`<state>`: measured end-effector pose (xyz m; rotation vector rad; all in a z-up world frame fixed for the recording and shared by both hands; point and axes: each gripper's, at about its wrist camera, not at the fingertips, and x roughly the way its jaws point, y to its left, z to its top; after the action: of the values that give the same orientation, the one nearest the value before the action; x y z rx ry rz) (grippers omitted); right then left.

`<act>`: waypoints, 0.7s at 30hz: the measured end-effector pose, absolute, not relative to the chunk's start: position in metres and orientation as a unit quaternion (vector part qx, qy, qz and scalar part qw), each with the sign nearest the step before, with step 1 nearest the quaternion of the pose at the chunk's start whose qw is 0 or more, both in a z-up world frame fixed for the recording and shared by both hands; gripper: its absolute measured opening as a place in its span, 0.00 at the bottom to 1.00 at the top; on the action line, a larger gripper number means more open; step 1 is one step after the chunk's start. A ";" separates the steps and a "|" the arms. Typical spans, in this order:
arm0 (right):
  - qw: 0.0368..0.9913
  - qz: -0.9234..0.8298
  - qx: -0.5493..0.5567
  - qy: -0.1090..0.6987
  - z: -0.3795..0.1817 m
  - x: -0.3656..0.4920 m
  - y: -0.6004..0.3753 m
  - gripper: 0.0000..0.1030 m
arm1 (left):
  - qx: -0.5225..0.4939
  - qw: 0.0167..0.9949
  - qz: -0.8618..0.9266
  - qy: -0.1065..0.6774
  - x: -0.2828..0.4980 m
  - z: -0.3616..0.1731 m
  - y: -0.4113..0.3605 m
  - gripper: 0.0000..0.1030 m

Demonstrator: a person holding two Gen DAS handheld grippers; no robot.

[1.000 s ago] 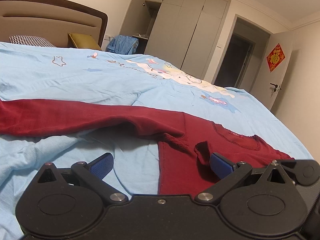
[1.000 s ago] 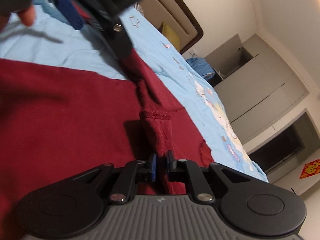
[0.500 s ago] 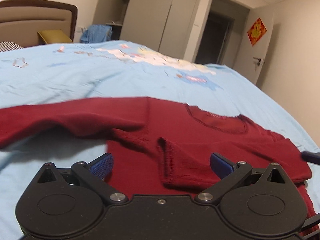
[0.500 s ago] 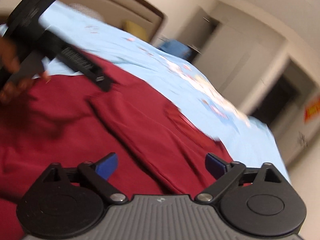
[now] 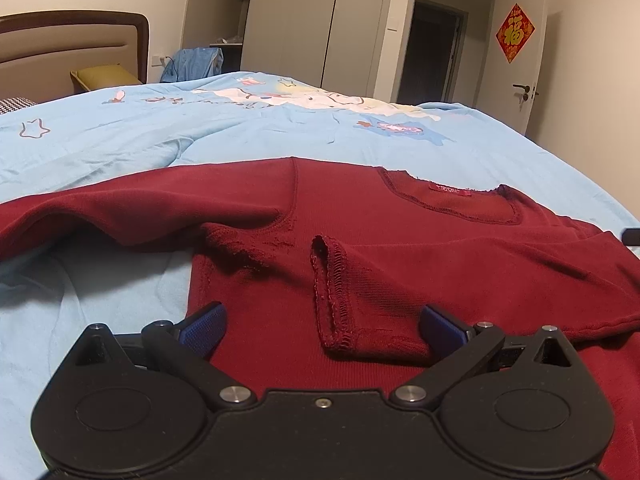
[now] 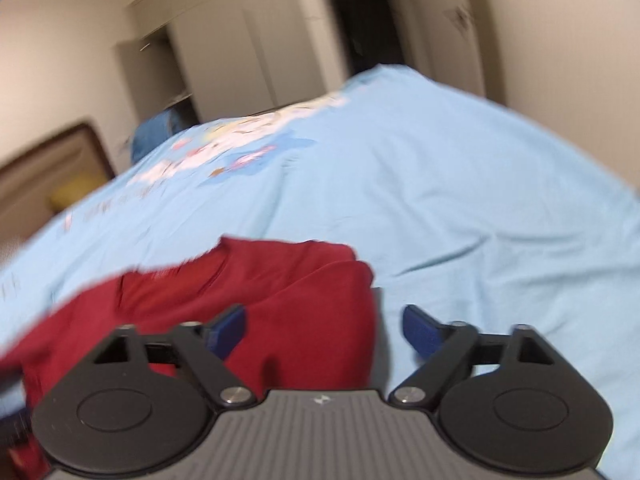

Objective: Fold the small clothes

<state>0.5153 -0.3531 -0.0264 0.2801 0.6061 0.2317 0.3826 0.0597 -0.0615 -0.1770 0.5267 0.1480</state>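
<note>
Now red top flat on blue bedspread, one sleeve folded across its chest, left gripper spread wide above it, right gripper likewise apart, empty.

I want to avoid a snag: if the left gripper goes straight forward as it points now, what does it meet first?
Most likely the folded-over sleeve cuff of the red top, which lies between the open fingers of the left gripper. Depth is unclear, so it might pass just above the cloth.

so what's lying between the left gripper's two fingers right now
In the left wrist view, the folded-over cuff of the red sweater lies between the open left gripper fingers, flat on the blue bedcover, ungripped.
</note>
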 end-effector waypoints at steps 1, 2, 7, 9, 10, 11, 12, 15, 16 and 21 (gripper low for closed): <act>0.934 0.112 0.152 0.303 -0.028 0.522 -0.357 0.73 | -0.088 0.959 0.073 0.260 0.383 -0.061 0.059 1.00; 0.931 0.110 0.158 0.310 -0.032 0.529 -0.360 0.66 | -0.088 0.959 0.073 0.259 0.383 -0.061 0.060 1.00; 0.940 0.088 0.127 0.304 -0.036 0.539 -0.354 0.19 | -0.090 0.959 0.072 0.258 0.383 -0.061 0.060 1.00; 0.962 0.063 0.050 0.260 -0.024 0.523 -0.342 0.12 | -0.091 0.959 0.072 0.257 0.382 -0.062 0.060 1.00; 0.970 0.052 0.000 0.239 -0.020 0.515 -0.333 0.11 | -0.091 0.959 0.071 0.257 0.382 -0.062 0.060 1.00; 0.973 0.045 -0.046 0.221 -0.018 0.508 -0.325 0.09 | -0.091 0.959 0.072 0.257 0.382 -0.062 0.060 1.00; 0.973 0.038 -0.080 0.212 -0.019 0.504 -0.319 0.08 | -0.090 0.959 0.072 0.257 0.382 -0.062 0.060 1.00; 0.966 0.033 -0.100 0.237 -0.025 0.508 -0.316 0.07 | -0.091 0.959 0.072 0.257 0.382 -0.062 0.060 1.00; 0.965 0.027 -0.095 0.244 -0.028 0.509 -0.318 0.06 | -0.091 0.959 0.072 0.257 0.382 -0.062 0.060 1.00; 0.967 0.034 -0.033 0.251 -0.032 0.493 -0.344 0.13 | -0.092 0.959 0.071 0.257 0.382 -0.062 0.060 1.00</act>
<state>0.4927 -0.3435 -0.0317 -0.0668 0.5083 0.0695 0.3820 0.0604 -0.0618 -0.1863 0.5207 0.1441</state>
